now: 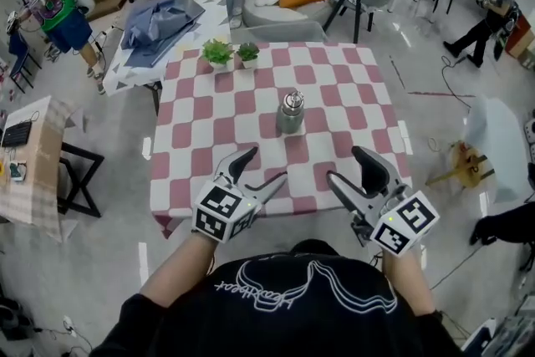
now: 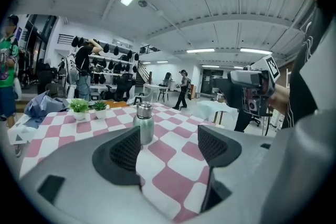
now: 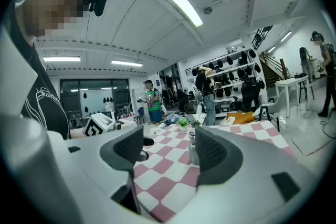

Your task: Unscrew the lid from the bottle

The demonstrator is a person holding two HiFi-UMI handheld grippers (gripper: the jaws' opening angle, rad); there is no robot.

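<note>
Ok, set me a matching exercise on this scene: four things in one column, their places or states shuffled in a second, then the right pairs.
Column one
1. bottle
2. potted plants
3. left hand-held gripper
4. grey-blue cloth

Column two
A. at the far edge of the checked table
B. upright near the middle of the checked table, lid on
C. on the neighbouring table, far left
D. over the near edge of the checked table, jaws apart, nothing between them

Pairs: 1-B, 2-A, 3-D, 4-C
</note>
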